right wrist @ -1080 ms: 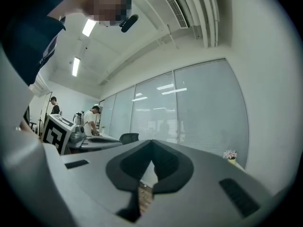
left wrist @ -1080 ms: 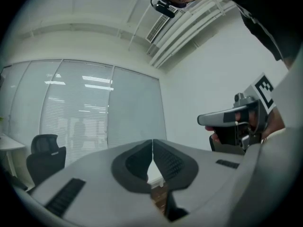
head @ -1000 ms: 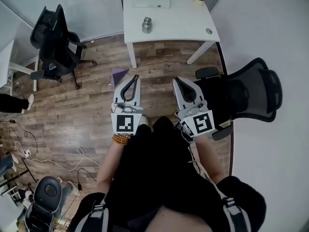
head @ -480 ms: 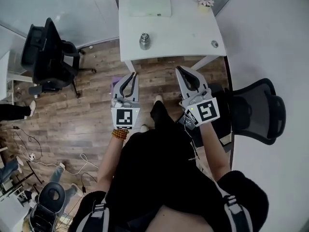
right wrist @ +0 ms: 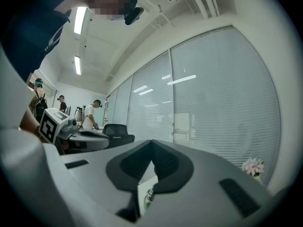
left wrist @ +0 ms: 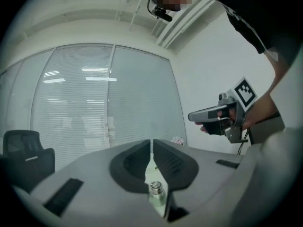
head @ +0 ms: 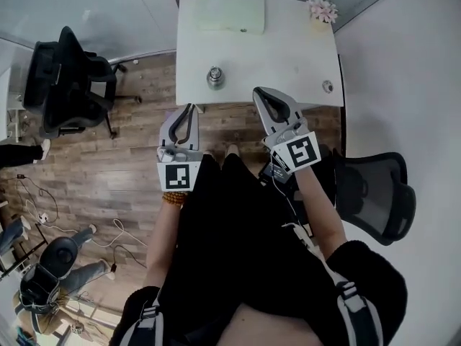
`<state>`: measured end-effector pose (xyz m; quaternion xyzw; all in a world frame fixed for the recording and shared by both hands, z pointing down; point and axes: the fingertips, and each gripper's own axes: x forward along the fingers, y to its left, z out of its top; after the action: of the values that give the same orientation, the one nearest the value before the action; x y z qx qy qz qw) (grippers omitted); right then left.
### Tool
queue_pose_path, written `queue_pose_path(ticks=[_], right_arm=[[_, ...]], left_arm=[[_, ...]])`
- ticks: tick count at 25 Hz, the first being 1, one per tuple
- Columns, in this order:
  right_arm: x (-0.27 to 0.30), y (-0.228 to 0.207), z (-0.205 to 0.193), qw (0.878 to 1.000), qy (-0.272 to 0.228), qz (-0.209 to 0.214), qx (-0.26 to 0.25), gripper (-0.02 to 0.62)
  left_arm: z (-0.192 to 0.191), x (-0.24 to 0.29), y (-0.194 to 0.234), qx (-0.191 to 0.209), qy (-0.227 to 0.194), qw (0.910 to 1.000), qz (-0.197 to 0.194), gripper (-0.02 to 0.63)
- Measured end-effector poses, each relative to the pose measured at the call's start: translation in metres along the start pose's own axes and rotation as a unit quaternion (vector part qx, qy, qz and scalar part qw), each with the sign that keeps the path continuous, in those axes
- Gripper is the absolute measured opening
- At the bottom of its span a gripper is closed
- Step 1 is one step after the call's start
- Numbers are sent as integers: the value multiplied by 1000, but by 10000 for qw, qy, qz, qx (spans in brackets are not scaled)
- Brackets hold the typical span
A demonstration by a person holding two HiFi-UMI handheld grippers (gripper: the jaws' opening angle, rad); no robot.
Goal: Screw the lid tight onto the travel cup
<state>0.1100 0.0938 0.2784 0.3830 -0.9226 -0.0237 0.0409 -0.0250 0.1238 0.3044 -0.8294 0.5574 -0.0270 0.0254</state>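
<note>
A steel travel cup point(head: 215, 77) stands upright near the front edge of a white table point(head: 288, 49). In the left gripper view the cup point(left wrist: 155, 189) shows small, beyond the closed jaws. The right gripper view also has the cup point(right wrist: 149, 196) far ahead. A small round grey piece point(head: 328, 86) lies near the table's right edge; whether it is the lid I cannot tell. My left gripper point(head: 189, 109) is shut and empty, short of the table's front edge. My right gripper point(head: 257, 92) is shut and empty, its tip at the table's front edge, right of the cup.
A white flat box point(head: 229, 11) and a small pot of flowers point(head: 322, 7) sit at the table's back. One black office chair point(head: 61, 78) stands to the left, another point(head: 374, 193) to the right. Cables point(head: 29, 193) lie on the wooden floor. A person point(head: 50, 265) is at lower left.
Both grippers have moved forward toward the table, which now lies much closer. Both have stayed shut and empty.
</note>
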Motion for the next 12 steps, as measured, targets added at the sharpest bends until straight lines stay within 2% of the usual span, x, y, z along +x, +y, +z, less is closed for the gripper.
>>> queue_pose_path(ticks=[5,9,12], right_arm=[[40,-18,-11,9999,114,48,-89,-2],[37,-26,-13,9996,225,-114,-160,-2],[58,-38,-20,9988,393,-142,-255,-2]], left_arm=[[-3,34,33,65,-42,10000,-18,11],[2,43,34,92,-285,9995,-134,9],[-11,64,51,95,-247,9993,-280,11]])
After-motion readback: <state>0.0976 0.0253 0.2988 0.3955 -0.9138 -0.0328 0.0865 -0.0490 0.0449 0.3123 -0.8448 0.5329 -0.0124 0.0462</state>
